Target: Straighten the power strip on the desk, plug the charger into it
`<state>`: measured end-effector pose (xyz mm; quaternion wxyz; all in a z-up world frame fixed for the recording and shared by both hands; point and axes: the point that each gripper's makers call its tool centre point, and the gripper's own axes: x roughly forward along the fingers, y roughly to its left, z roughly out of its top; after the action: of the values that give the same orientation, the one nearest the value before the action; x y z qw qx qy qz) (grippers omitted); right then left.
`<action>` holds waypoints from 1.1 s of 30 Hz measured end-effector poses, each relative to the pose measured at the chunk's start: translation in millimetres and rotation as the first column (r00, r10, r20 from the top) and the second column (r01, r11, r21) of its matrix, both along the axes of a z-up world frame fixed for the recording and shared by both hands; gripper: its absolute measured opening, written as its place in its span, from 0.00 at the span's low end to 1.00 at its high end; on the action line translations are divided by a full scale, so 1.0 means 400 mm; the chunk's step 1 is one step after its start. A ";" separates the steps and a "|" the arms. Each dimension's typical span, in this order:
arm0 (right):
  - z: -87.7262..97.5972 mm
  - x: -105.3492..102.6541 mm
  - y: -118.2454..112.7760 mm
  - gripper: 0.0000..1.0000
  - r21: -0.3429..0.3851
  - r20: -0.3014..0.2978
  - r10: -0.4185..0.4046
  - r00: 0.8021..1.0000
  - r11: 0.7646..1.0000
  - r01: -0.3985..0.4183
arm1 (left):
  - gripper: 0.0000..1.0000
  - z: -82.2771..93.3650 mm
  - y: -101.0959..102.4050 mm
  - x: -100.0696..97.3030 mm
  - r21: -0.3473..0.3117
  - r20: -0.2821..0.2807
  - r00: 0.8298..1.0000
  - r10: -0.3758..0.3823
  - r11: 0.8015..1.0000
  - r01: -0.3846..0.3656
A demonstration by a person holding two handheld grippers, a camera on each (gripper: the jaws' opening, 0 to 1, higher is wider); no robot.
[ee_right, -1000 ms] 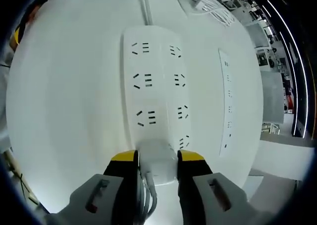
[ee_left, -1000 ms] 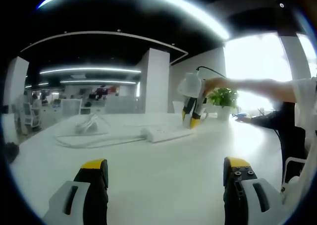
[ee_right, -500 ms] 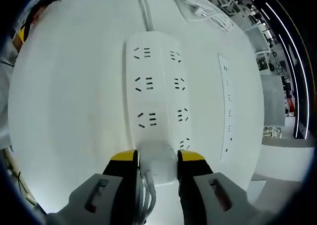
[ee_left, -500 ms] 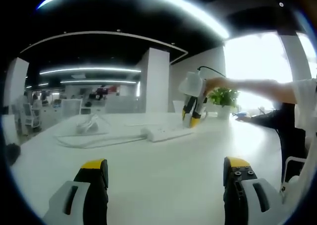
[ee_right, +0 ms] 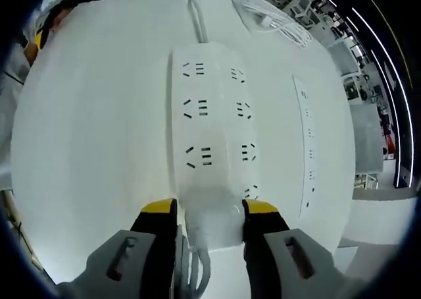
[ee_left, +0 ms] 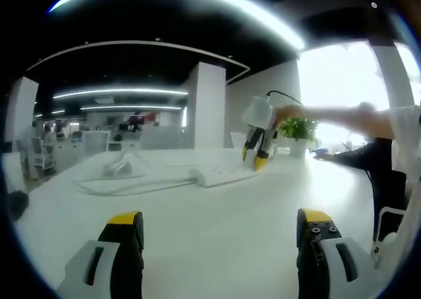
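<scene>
On the white desk, seen through the right gripper view: a white power strip lying flat, two columns of sockets running away from the camera, its cable leaving the far end toward a loose coil of white cord. At the near end of the strip, a white charger pinched between the yellow-tipped jaws of the right gripper, body over the last sockets and touching the strip; white lead trailing down between the jaws; whether the prongs are fully seated, impossible to tell. Beside the strip, a long narrow white panel with small slots set in the desktop. From the left gripper view: left gripper low over bare desk, jaws spread wide, nothing between them. Farther across the desk, the same power strip, with the right gripper angled down at its far end, held by a person's outstretched arm. Potted green plant behind.
</scene>
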<state>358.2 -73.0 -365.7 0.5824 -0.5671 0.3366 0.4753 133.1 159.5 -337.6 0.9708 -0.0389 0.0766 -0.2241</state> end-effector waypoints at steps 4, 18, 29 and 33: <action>-0.002 -0.003 0.007 0.57 0.072 -0.024 -0.011 1.000 0.997 0.013 | 0.99 0.002 0.001 0.001 -0.001 0.002 1.000 0.000 1.000 0.000; 0.043 -0.021 0.060 0.83 0.265 -0.006 0.075 0.997 0.962 -0.071 | 0.99 0.007 -0.009 0.003 -0.005 0.009 1.000 -0.009 1.000 0.009; 0.093 -0.028 0.106 1.00 0.494 0.002 0.150 0.989 0.859 -0.131 | 0.99 0.010 0.005 -0.005 -0.006 0.012 1.000 0.002 1.000 -0.002; 0.120 -0.028 0.123 1.00 0.575 0.006 0.141 0.990 0.809 -0.119 | 0.99 0.010 0.005 -0.006 -0.005 0.012 1.000 0.001 1.000 -0.001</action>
<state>346.9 -23.7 -317.6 0.6859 -0.3781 0.1491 0.6035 130.6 161.5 -333.7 0.9713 -0.0399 0.0701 -0.2238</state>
